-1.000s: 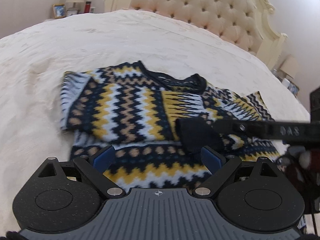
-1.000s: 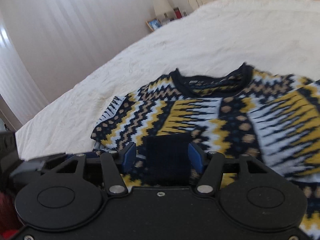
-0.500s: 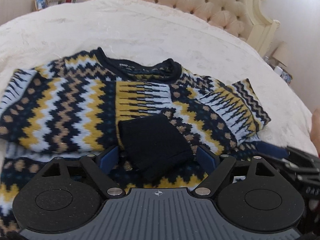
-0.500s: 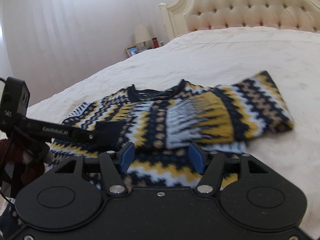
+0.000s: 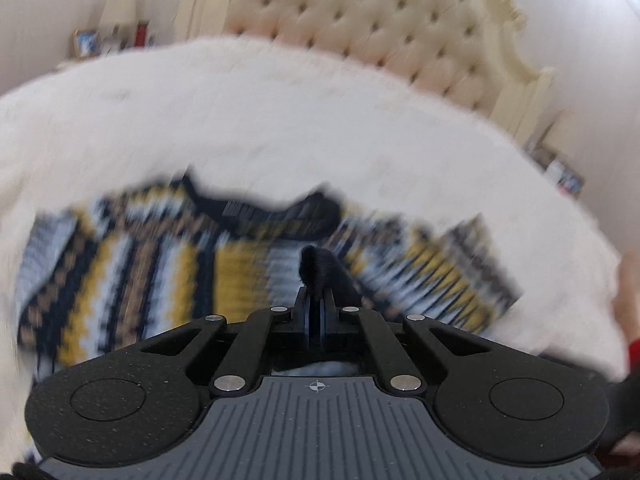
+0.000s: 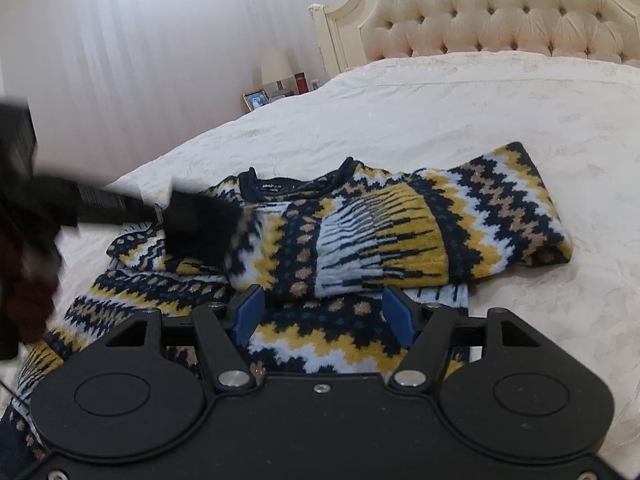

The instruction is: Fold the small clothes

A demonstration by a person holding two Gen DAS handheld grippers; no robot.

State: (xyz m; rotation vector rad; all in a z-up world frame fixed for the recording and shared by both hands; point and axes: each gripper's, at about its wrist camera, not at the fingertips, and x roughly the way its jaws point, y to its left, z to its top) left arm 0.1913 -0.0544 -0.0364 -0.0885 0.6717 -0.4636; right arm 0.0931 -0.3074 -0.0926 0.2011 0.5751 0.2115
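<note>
A zigzag-patterned sweater (image 6: 380, 236) in navy, yellow, white and tan lies on the white bed, both sleeves folded in over its chest. It also shows, blurred, in the left wrist view (image 5: 132, 264). My left gripper (image 5: 318, 304) is shut on the black sleeve cuff (image 5: 320, 268) and holds it above the sweater's chest. The right wrist view shows that cuff (image 6: 200, 228) lifted at the left with the left gripper's arm behind it. My right gripper (image 6: 324, 314) is open and empty, low over the sweater's lower half.
The white quilted bedspread (image 6: 460, 112) spreads around the sweater. A tufted cream headboard (image 6: 500, 12) stands at the far end. A nightstand with a lamp (image 6: 276, 68) and a picture frame (image 6: 256, 100) sits by the curtained wall.
My left gripper has closed on the black cuff and lifted it; the left view is now motion-blurred. My right gripper has drawn back to the right and stays open.
</note>
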